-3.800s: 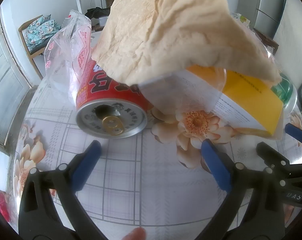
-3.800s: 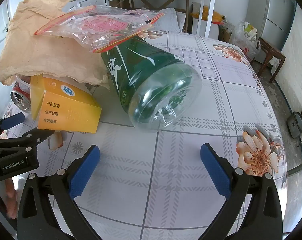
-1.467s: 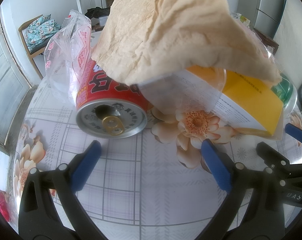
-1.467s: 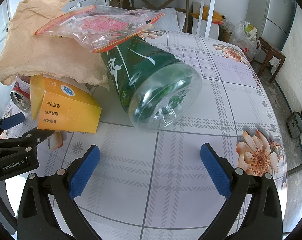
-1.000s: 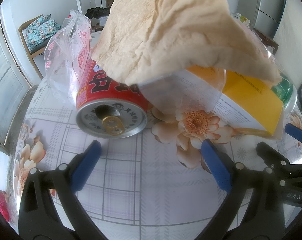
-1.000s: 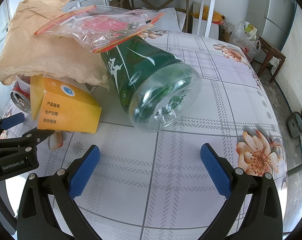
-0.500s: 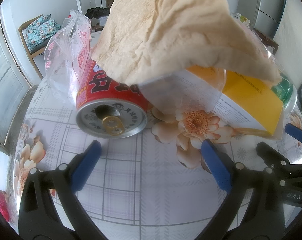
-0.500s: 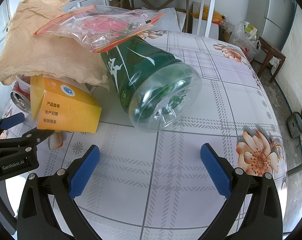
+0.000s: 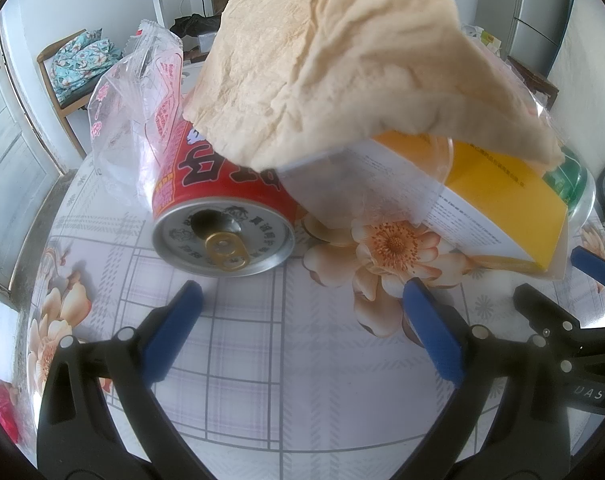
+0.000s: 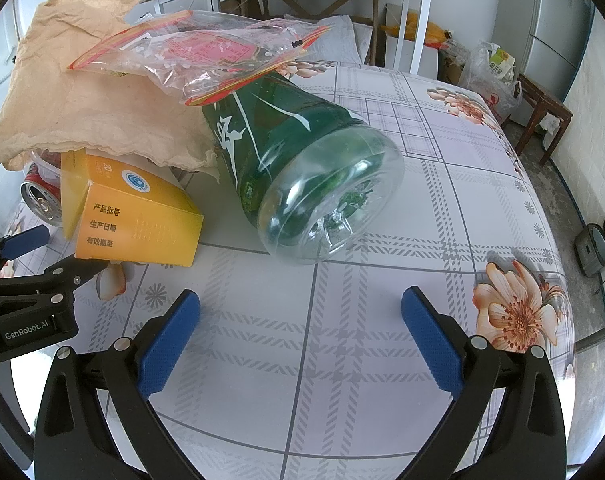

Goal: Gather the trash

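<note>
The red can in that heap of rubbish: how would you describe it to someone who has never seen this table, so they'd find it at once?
Start at the flowered tablecloth and find the pile under the crumpled brown paper. At its left end, beside the yellow box, the red can lies on its side. It is the only metal item there, with its silver top and gold pull tab facing the left gripper.

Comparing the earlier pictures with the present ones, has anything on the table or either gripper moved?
Nothing visibly changed. Both grippers, left and right, remain open and empty in the same place. The red can, yellow box, green bottle, brown paper and plastic bag lie as before.
</note>
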